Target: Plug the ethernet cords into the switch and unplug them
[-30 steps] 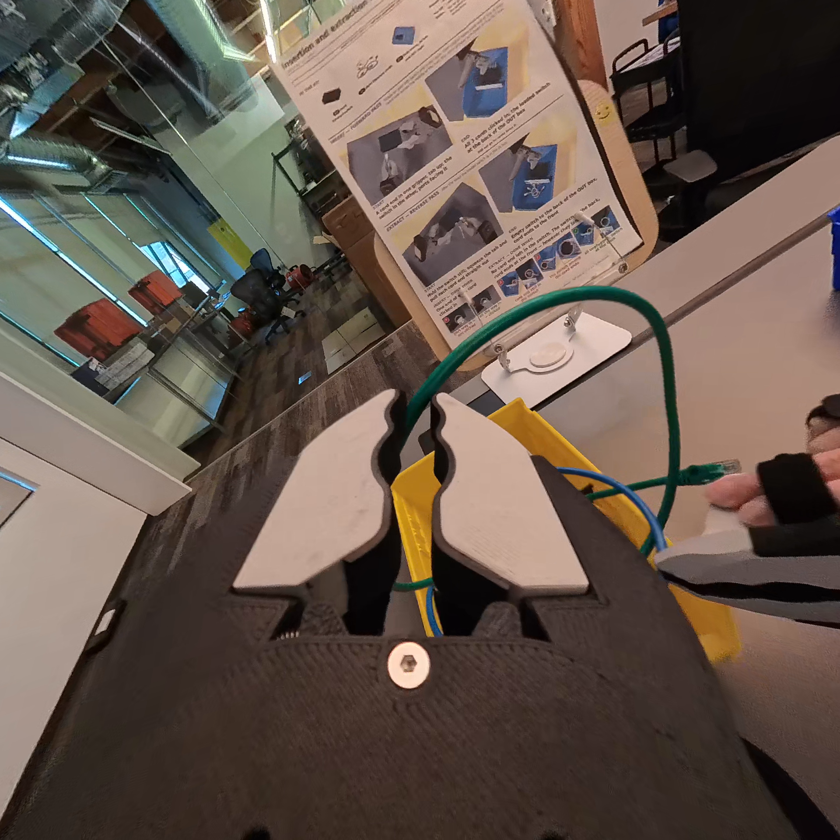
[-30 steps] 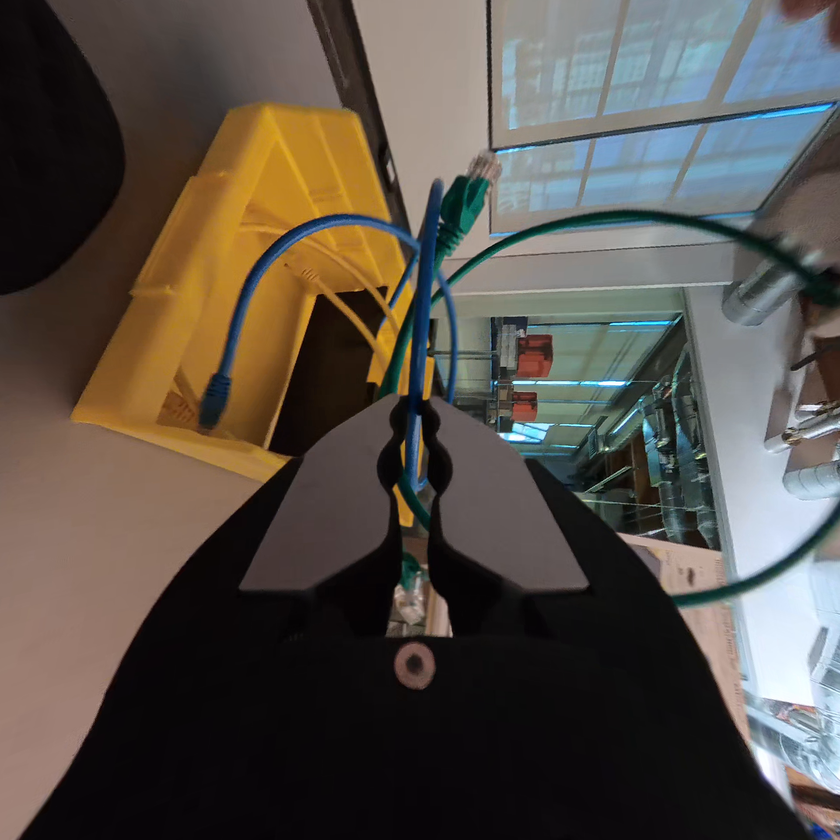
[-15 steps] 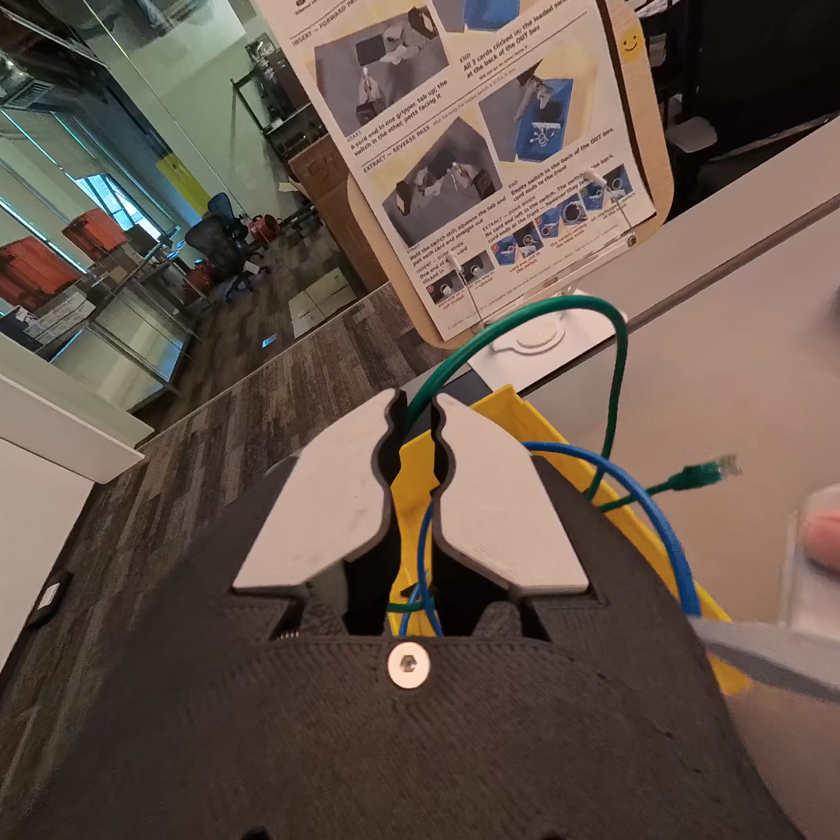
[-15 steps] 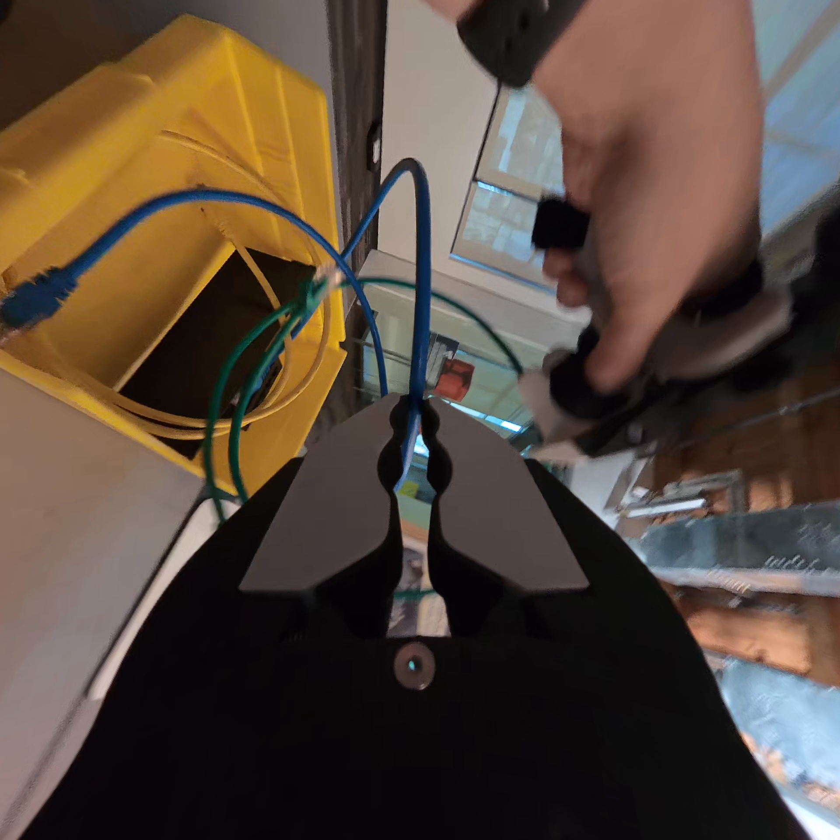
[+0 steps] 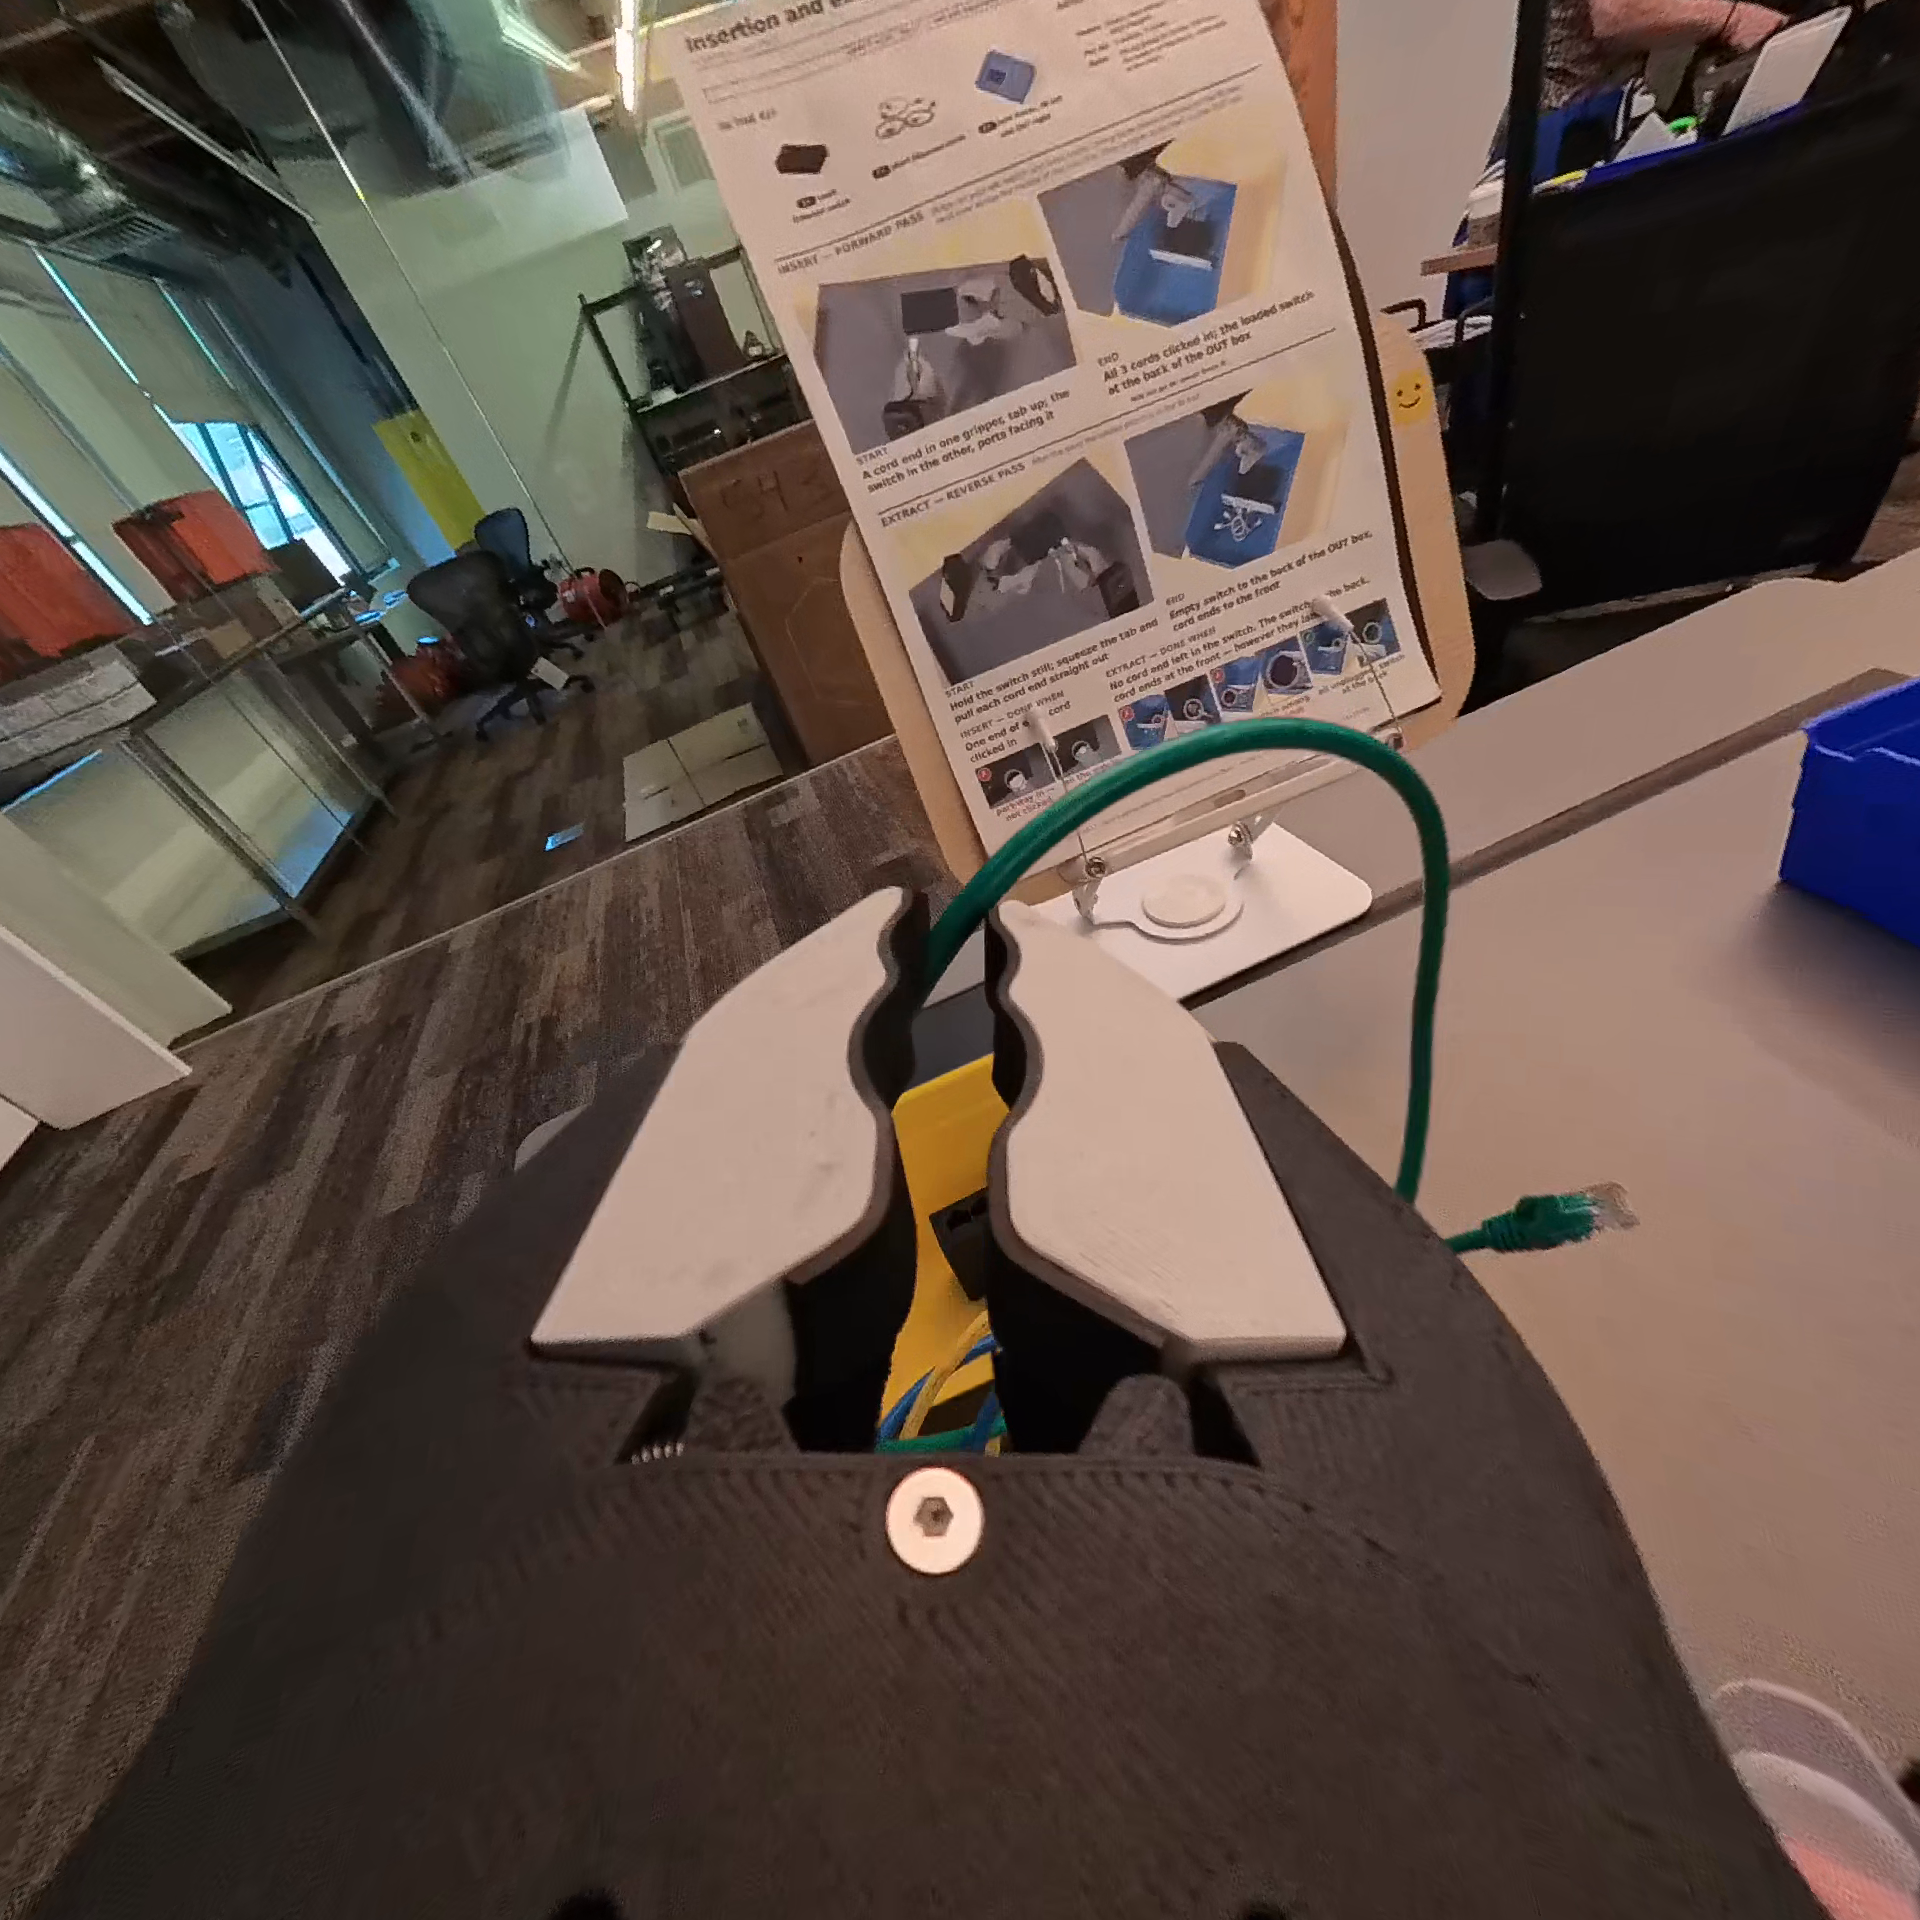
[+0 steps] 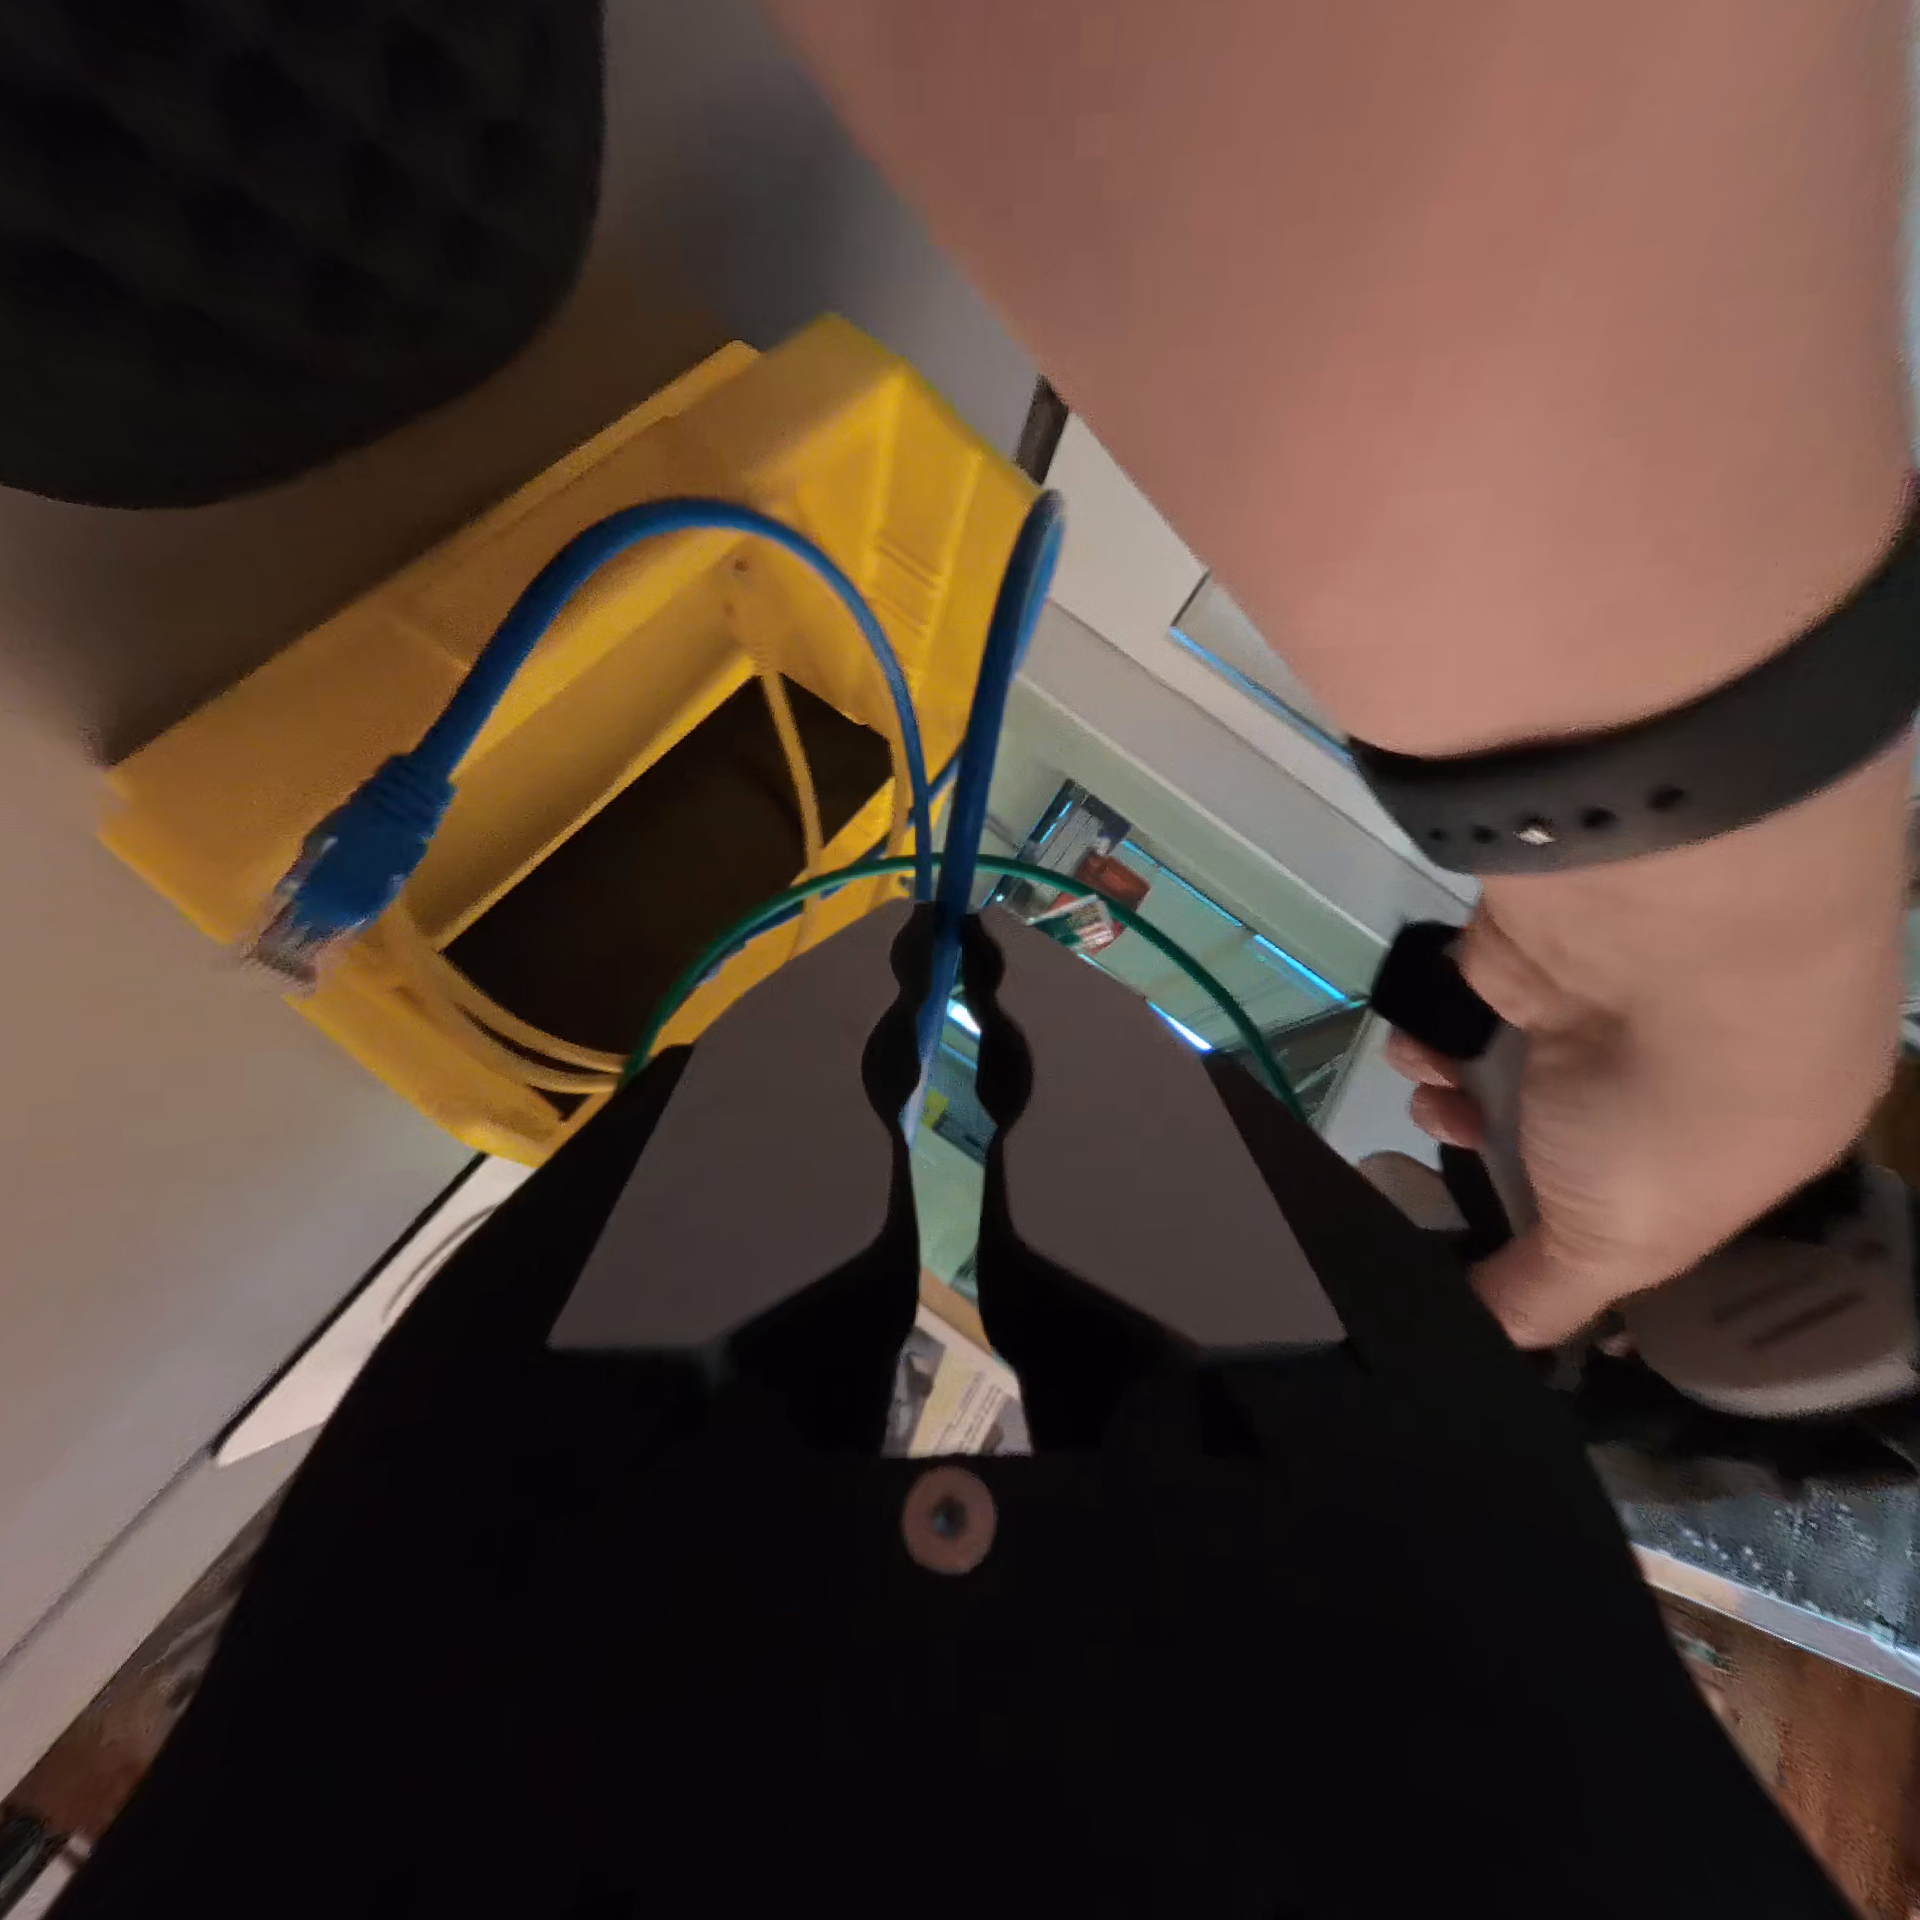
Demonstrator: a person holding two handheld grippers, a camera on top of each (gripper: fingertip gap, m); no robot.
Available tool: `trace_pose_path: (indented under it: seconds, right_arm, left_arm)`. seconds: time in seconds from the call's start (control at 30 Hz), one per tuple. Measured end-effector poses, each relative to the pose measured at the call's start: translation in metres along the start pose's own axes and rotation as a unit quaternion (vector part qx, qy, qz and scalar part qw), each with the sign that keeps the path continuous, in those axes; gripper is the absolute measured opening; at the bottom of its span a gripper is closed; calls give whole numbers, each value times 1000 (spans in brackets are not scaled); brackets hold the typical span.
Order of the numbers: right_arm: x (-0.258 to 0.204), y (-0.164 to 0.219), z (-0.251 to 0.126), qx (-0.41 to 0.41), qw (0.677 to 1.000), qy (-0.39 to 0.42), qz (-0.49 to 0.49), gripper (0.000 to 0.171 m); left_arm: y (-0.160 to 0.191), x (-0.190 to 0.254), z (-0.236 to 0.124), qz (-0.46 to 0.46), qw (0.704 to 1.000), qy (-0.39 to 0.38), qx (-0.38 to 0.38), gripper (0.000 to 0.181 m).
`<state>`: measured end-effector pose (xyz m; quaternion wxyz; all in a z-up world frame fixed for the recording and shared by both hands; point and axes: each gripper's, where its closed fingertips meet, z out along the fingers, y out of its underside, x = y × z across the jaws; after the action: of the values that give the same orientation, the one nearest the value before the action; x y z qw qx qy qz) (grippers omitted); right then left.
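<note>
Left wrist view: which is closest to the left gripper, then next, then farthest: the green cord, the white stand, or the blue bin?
1. Green cord: it runs between the left gripper fingers and loops off to the right.
2. White stand: just ahead on the table, slightly right.
3. Blue bin: farthest, at the right edge.

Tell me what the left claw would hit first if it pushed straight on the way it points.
Most likely the white instruction sheet on its stand at the table edge. The left claw, shut on the green cord, points at it over the yellow bin. Depth is unclear, so the stand's base may come first.
</note>
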<state>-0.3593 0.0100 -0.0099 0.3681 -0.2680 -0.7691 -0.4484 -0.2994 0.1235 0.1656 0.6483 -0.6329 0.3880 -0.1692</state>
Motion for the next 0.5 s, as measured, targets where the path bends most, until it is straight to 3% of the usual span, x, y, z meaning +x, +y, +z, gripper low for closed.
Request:
trace_pose_path:
  seconds: [0.1,0.3,0.4,0.5]
  right_arm:
    - [-24,3,9,-19,999,-42,19,7]
    - [-37,27,-5,-27,967,-78,242,28]
    - [-39,54,-24,11,909,-78,408,33]
    - [-35,98,-35,51,795,-28,604,34]
  left_arm:
    - [-3,-4,-3,-3,1000,-9,9,9]
    - [-6,-8,-9,-5,1000,-12,21,9]
    - [-7,-9,-10,-10,1000,-7,25,9]
    - [-10,-10,-12,-11,999,-6,34,9]
